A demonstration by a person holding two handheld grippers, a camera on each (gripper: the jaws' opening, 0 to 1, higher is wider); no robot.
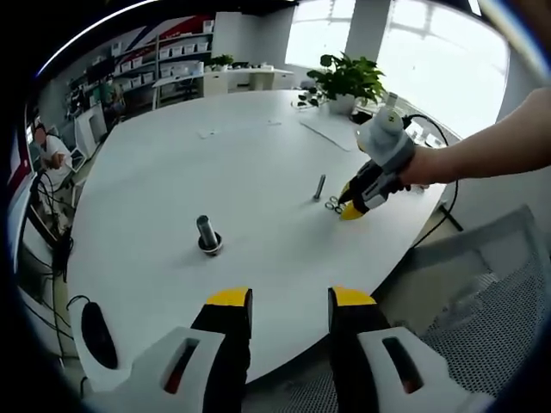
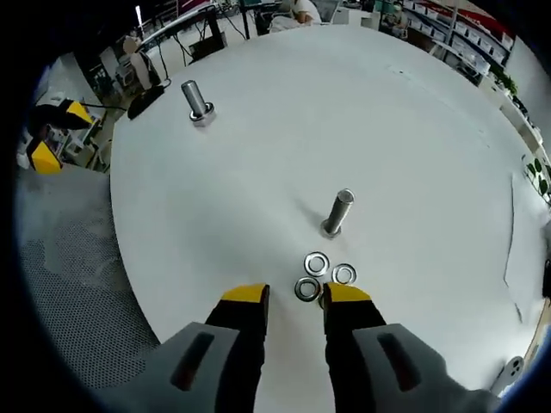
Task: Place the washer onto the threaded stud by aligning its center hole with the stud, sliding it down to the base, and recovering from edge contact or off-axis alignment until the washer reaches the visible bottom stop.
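Observation:
Three steel washers [image 2: 320,275] lie flat in a cluster on the white table [image 2: 362,112], just ahead of my right gripper [image 2: 297,297], which is open with the nearest washer [image 2: 307,289] between its yellow tips. A slim threaded stud [image 2: 337,212] stands upright just beyond them. A thicker stud [image 2: 197,101] stands at the far left. In the left gripper view, my left gripper [image 1: 290,300] is open over the table's near edge; the thick stud [image 1: 207,232] stands ahead of it, and the right gripper [image 1: 356,206] hovers by the washers [image 1: 332,204] and slim stud [image 1: 319,187].
A potted plant [image 1: 349,82] and sheets of paper [image 1: 327,131] sit at the table's far side. A grey mesh chair [image 1: 491,310] stands by the right edge. A black mouse-like object [image 1: 96,334] lies at the near left. Shelves and a seated person [image 1: 47,151] are in the background.

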